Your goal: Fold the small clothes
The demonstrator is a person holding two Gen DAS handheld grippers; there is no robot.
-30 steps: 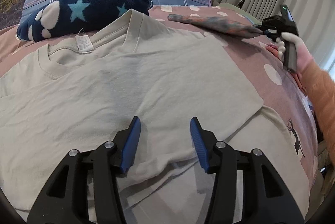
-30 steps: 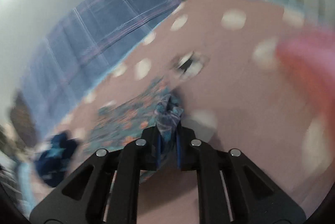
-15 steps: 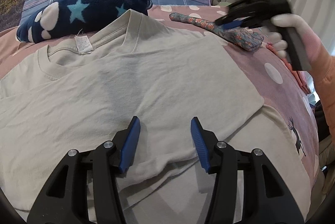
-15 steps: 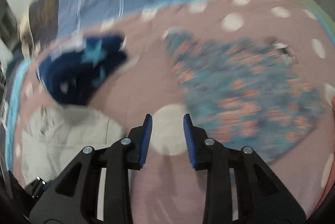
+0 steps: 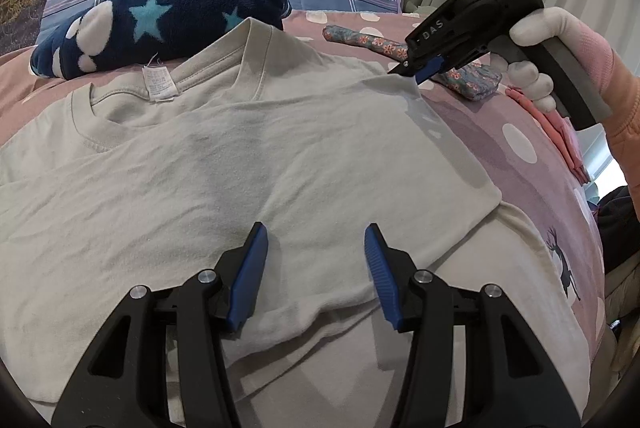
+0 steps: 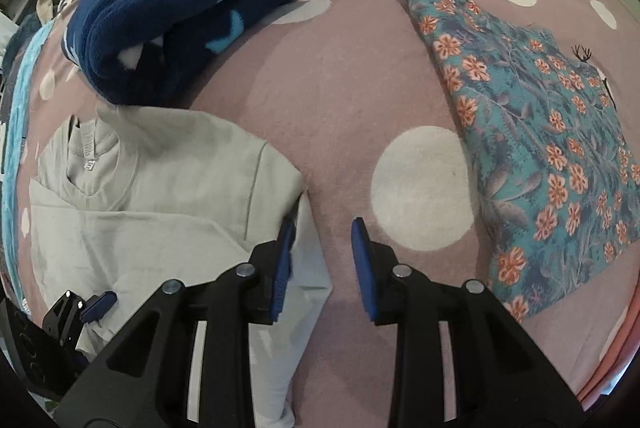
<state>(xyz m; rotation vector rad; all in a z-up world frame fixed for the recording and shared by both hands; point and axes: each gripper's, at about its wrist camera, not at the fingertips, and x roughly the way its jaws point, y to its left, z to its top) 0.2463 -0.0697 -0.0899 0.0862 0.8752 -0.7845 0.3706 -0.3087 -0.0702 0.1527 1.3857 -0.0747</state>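
At nine o'clock in the left wrist view, the beige T-shirt [image 5: 240,155] lies spread over the pink dotted bed cover [image 5: 516,147], collar and label toward eleven o'clock and one side already turned in over the body.

Left tongs [image 5: 316,268]: at six o'clock, jaws moderately wide, nothing between them, poised over the shirt's lower folded edge. Risk: if they close where they stand, they are likely to take only the upper layer, so that layer would slide off the one beneath and the fold would skew.

Right tongs [image 6: 322,260]: seen at two o'clock from the left camera, carried by a gloved hand [image 5: 536,67], tips at the shirt's shoulder corner. Their jaws are narrow and closing. In the right wrist view the left blue pad is just beside the shirt edge, while only bed cover shows between the jaws; contact cannot be confirmed. Risk: closing here may pinch the cover along with the cloth, or miss the shirt altogether.

Neighbouring items: the navy star blanket [image 6: 180,11] touches the collar at twelve o'clock and could snag a lifted shoulder. The floral garment [image 6: 540,131] lies well apart at three o'clock, folded flat; a wide sweep of the right arm could disturb it.
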